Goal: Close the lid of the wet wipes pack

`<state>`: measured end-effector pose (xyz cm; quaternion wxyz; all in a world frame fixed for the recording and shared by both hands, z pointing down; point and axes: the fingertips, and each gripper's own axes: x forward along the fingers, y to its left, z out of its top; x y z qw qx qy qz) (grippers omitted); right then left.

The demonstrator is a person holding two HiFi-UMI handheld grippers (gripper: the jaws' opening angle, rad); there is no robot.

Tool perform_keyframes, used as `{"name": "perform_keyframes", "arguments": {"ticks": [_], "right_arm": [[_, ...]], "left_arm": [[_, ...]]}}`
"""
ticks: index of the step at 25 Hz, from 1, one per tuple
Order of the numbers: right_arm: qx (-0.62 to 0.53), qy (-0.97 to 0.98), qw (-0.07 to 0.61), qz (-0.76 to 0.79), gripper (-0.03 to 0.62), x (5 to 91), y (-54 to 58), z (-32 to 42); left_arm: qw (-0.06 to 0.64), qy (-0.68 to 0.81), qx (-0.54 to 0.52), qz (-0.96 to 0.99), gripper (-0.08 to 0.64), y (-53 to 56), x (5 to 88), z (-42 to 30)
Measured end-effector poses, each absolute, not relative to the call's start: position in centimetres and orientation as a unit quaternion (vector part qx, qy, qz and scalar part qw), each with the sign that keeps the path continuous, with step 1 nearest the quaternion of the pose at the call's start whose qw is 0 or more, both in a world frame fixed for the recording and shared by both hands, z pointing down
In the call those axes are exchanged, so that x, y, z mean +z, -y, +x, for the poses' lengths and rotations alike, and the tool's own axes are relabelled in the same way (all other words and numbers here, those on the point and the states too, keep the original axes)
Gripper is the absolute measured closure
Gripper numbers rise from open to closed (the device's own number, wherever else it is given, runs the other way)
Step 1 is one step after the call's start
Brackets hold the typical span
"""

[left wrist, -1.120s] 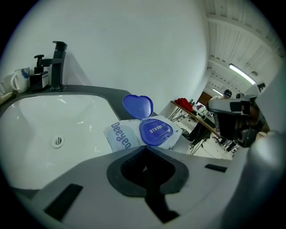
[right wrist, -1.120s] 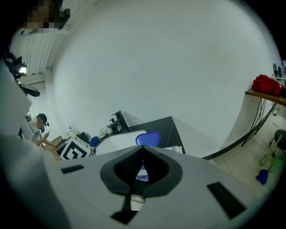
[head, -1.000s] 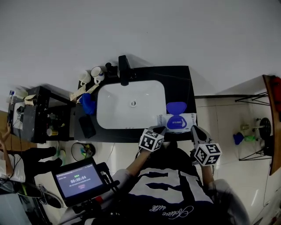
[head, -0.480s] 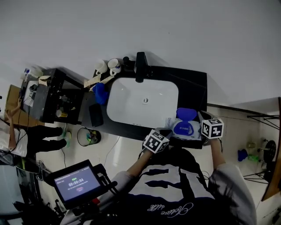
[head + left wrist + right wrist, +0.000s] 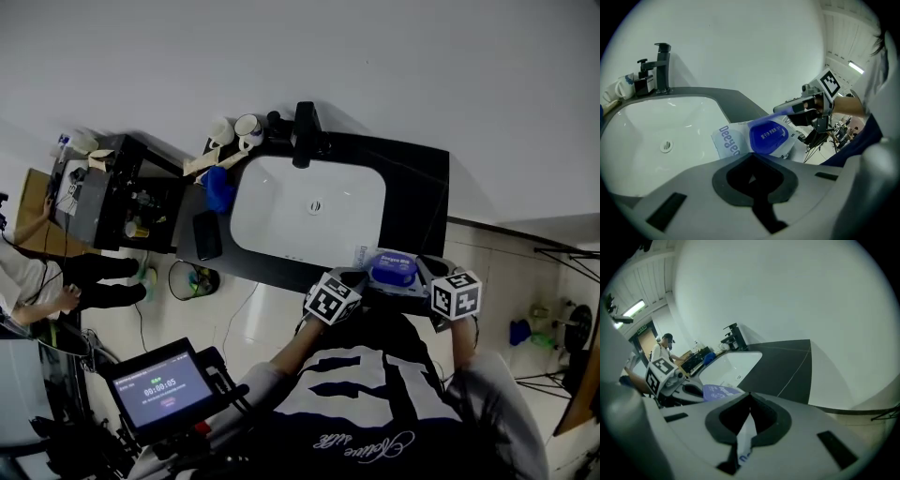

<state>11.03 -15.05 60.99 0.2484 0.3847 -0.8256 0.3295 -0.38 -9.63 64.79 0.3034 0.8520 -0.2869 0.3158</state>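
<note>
The white wet wipes pack (image 5: 389, 277) lies on the black counter's (image 5: 422, 192) front right edge, beside the basin. Its blue oval lid (image 5: 393, 266) is lowered over the pack; in the left gripper view the lid flap (image 5: 787, 108) still hangs slightly above the blue base (image 5: 768, 137), under the right gripper. My left gripper (image 5: 356, 278) is shut, its tips against the pack's (image 5: 733, 143) left end. My right gripper (image 5: 424, 271) is at the pack's right end, shut with white printed film (image 5: 744, 439) between its jaws.
A white basin (image 5: 309, 211) with a black tap (image 5: 303, 134) fills the counter's middle. Two mugs (image 5: 234, 129), a blue object (image 5: 218, 187) and a black phone (image 5: 206, 234) sit at its left. A dark shelf unit (image 5: 122, 202) and floor bin (image 5: 192, 279) stand further left.
The blue lid flap has come down from upright onto the pack. My right gripper rose from below the counter edge to the pack's right end. The left gripper stayed at the left end.
</note>
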Motion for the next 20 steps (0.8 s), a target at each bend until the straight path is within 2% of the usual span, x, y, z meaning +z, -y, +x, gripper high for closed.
{"name": "perform_keyframes", "arguments": {"ticks": [3, 13, 20], "right_arm": [[0.311, 0.816, 0.288, 0.393, 0.594, 61.6, 12.8, 11.4], [0.297, 0.792, 0.335, 0.415, 0.594, 63.2, 10.0, 11.7], [0.277, 0.81, 0.309, 0.414, 0.594, 60.6, 10.4, 9.8]], "left_arm": [[0.303, 0.292, 0.306, 0.854, 0.56, 9.7, 64.5, -0.3], [0.315, 0.305, 0.293, 0.85, 0.56, 9.8, 64.5, -0.4], [0.304, 0.302, 0.301, 0.852, 0.56, 9.7, 64.7, -0.3]]}}
